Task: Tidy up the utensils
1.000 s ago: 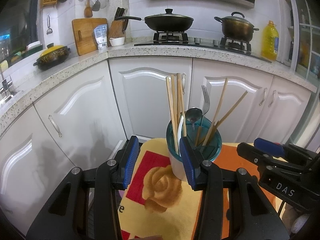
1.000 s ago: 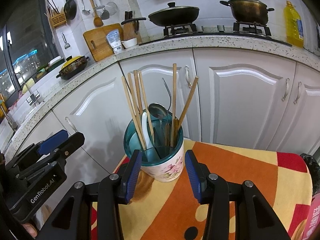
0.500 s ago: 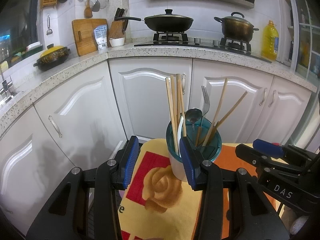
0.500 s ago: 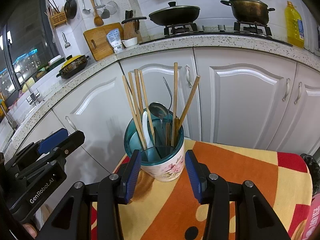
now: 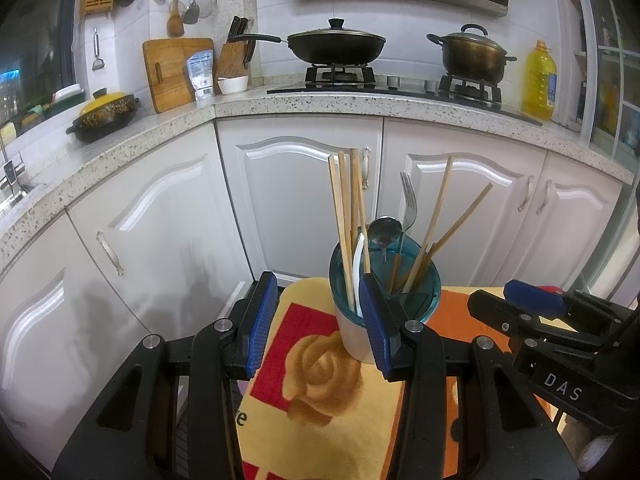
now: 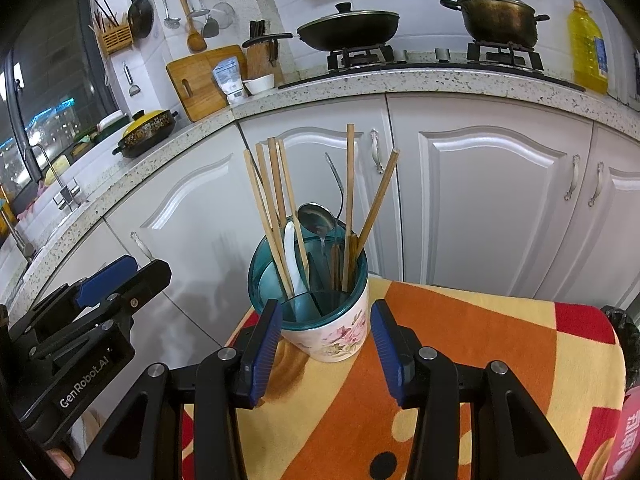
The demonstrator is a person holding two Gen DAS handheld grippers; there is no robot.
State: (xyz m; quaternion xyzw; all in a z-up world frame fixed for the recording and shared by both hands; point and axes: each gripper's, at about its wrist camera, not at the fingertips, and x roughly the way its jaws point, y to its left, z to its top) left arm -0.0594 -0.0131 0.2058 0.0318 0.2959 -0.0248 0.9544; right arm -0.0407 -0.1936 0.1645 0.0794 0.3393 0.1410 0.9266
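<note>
A white floral utensil cup with a teal insert [image 6: 325, 320] stands on an orange, yellow and red cloth [image 6: 460, 360]. It holds several wooden chopsticks [image 6: 272, 216], a metal spoon [image 6: 316, 216], a fork [image 5: 408, 204] and a white spoon [image 6: 294, 260]. The cup also shows in the left wrist view [image 5: 360, 320]. My left gripper [image 5: 320, 328] is open and empty, just left of the cup. My right gripper [image 6: 324, 344] is open and empty, its fingers on either side of the cup's near face, apart from it.
White cabinet doors [image 5: 296, 200] stand behind the cloth-covered surface. The speckled counter [image 5: 320, 100] carries a wok, a pot, an oil bottle [image 5: 540, 76], a cutting board and a yellow-lidded dish [image 5: 106, 114]. The cloth's far edge drops off just behind the cup.
</note>
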